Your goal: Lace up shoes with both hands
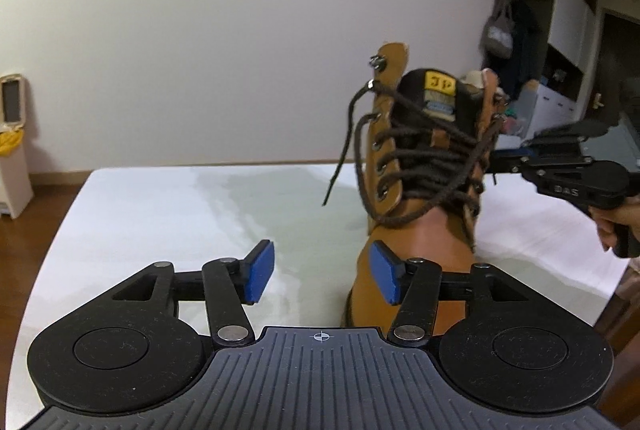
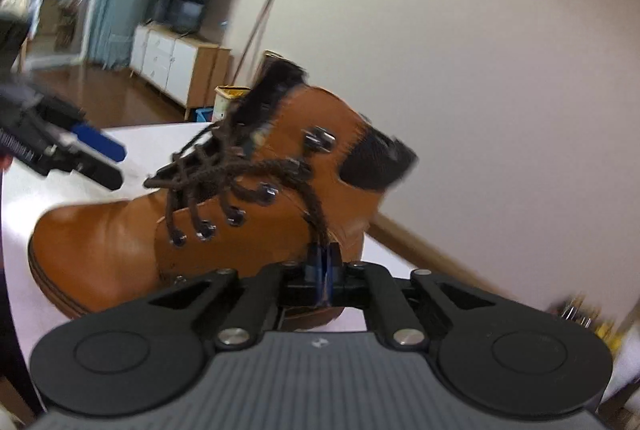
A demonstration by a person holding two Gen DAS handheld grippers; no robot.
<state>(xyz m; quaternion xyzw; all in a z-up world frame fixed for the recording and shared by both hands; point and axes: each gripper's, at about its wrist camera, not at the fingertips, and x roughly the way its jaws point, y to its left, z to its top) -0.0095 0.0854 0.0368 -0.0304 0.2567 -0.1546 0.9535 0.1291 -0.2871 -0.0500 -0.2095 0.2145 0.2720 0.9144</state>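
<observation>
In the left wrist view, the left gripper (image 1: 322,276) is seen nearest, its blue-padded fingers (image 1: 260,272) spread wide apart with nothing between them; the right-hand pad lies in front of the boot's toe. Just beyond, the tan boot (image 1: 424,230) is stood upright on the white tabletop (image 1: 180,214), toe toward this camera. The dark brown lace (image 1: 424,154) is crossed through the eyelets, and one loose end is hung down the boot's left side. In the right wrist view, the right gripper (image 2: 322,270) is found at the boot's side, its fingers (image 2: 316,268) pressed together on the other lace end. A hand (image 1: 618,226) is seen on that gripper's handle. Farther back, a cream wall (image 1: 200,30) is visible.
</observation>
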